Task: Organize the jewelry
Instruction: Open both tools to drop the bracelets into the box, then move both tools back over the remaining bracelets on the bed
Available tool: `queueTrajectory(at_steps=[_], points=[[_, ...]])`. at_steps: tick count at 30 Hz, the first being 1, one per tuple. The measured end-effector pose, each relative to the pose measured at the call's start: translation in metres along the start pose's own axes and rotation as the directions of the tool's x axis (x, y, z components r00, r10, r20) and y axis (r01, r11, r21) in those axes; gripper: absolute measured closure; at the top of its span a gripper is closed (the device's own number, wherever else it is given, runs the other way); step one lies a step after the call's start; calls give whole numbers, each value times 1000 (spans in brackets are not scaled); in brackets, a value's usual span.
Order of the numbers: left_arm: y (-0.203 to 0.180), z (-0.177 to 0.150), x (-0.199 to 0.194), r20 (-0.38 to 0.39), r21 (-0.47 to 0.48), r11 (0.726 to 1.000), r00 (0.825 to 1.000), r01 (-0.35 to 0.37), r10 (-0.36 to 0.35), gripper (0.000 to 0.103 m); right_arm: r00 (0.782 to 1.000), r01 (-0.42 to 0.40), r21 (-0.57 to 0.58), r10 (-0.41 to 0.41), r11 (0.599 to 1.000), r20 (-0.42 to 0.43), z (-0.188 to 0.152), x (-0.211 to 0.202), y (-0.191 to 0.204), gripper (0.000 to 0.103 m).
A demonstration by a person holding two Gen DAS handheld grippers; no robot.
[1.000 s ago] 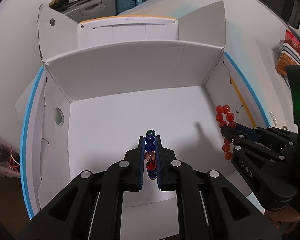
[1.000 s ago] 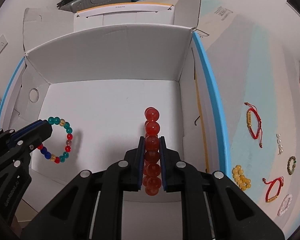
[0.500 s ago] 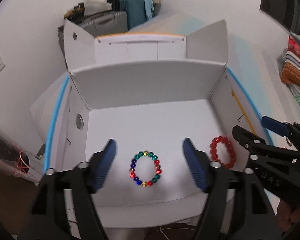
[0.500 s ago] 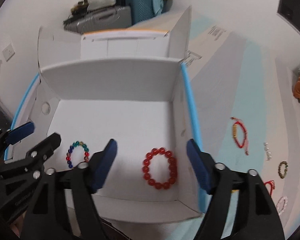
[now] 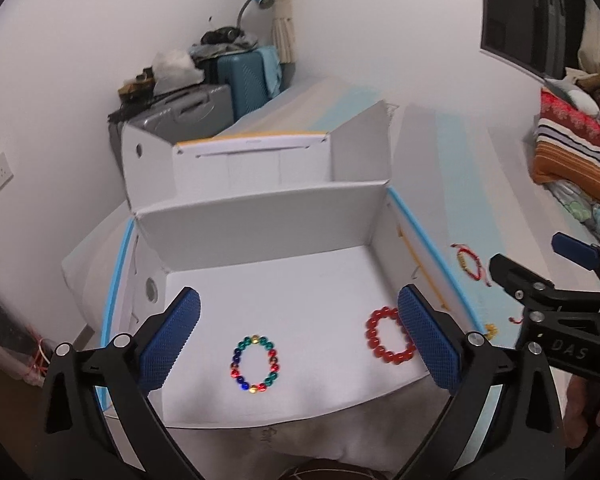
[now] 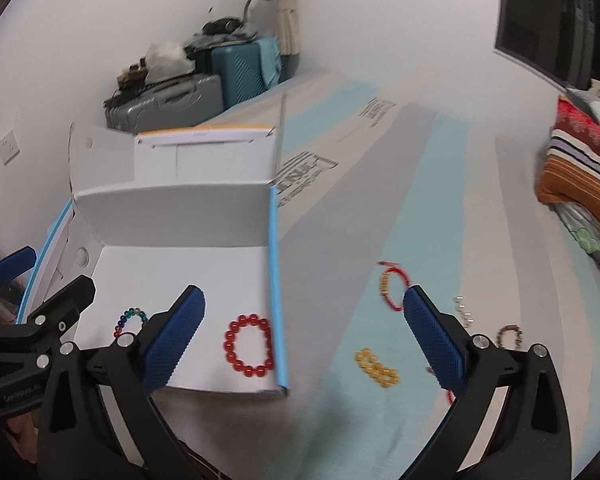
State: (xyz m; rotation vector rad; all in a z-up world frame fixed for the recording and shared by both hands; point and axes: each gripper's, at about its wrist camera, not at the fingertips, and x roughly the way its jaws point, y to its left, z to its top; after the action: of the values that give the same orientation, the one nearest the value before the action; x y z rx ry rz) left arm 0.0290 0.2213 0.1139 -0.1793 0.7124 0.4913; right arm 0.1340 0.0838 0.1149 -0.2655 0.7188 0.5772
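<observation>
While both our claws, left gripper [image 5: 298, 342] and right gripper [image 6: 304, 338], gape empty, multicolour bracelet [image 5: 255, 364] lies flat, oval near-far, left of red bracelet [image 5: 388, 340] in white box [image 5: 260, 216]; pale blue table [image 6: 420, 208].

Box [image 5: 260, 216] top open; bare floor between multicolor bracelet [image 5: 255, 364] and red bracelet [image 5: 388, 335].
</observation>
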Motion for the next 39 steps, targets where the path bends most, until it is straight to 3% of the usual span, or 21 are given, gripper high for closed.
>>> queueTrajectory(at_steps=[16, 28, 39], points=[[-80, 8, -9, 39, 87, 990, 993, 109, -113, 6, 992, 94, 111, -102, 989, 75, -26, -55, -97, 7], [-159, 3, -2, 20, 181, 963, 979, 198, -205, 6, 981, 173, 199, -186, 965, 48, -55, -66, -170, 7], [-223, -13, 21, -48, 230, 929, 957, 289, -286, 6, 970, 237, 264, -243, 935, -9, -91, -64, -232, 7]])
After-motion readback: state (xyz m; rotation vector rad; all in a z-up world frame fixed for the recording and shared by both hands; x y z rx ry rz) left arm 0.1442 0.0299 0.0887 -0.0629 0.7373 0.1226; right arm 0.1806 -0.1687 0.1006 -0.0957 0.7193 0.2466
